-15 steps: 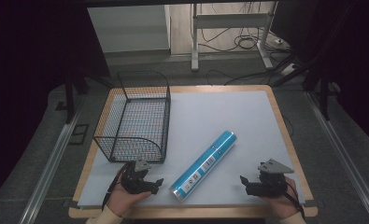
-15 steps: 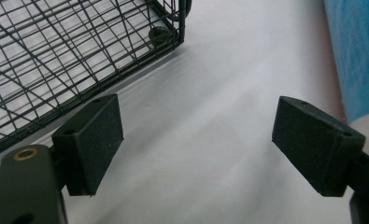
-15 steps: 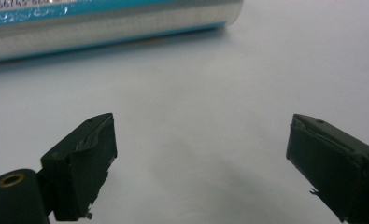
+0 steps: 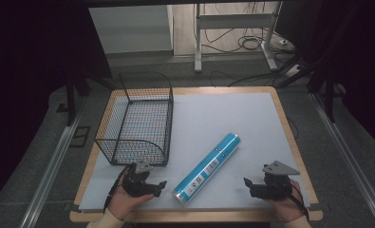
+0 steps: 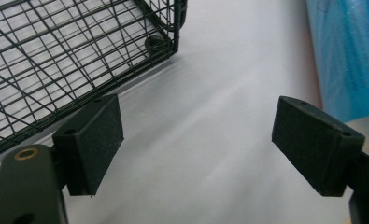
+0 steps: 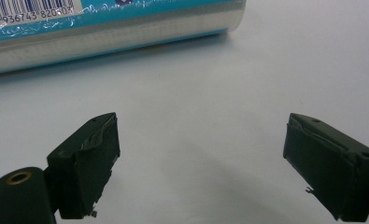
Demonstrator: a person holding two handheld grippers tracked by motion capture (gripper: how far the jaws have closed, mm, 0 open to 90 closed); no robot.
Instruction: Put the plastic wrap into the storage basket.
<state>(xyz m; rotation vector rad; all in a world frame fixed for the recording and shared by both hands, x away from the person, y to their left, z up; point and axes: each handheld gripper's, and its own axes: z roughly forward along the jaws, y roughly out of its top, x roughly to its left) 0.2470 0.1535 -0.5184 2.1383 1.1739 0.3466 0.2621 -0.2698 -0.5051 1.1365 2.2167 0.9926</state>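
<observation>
Tube-handling is what I am working toward here, and going left to right across the table [image 4: 251, 114], the wire basket [image 4: 136, 118] is standing upright at the left with nothing in it that I can make out. Just in front of its near corner my left gripper [image 4: 157, 186] is resting low by the table's near edge, its jaws standing wide with nothing between them; in the left gripper view the two pads [image 5: 95, 140] are framing bare white surface, the basket's corner off to one side and the tube's blue wall off to the other. Next comes the blue tube [image 4: 207, 169] itself, lying on its side on a slant in the middle of the table, its silvery near end pointing toward me and its far end pointing away to the right, touching neither gripper. Farther right my right gripper [image 4: 249, 185] is sitting by the near edge, jaws likewise spread and empty, with the tube's barcoded side lying across the top of the right gripper view. Compared with half a second ago I am seeing almost no change: basket, tube and both hands are lying where they were. I judge that the reach has not begun yet, so the tube is waiting to be picked up, probably for the basket.
</observation>
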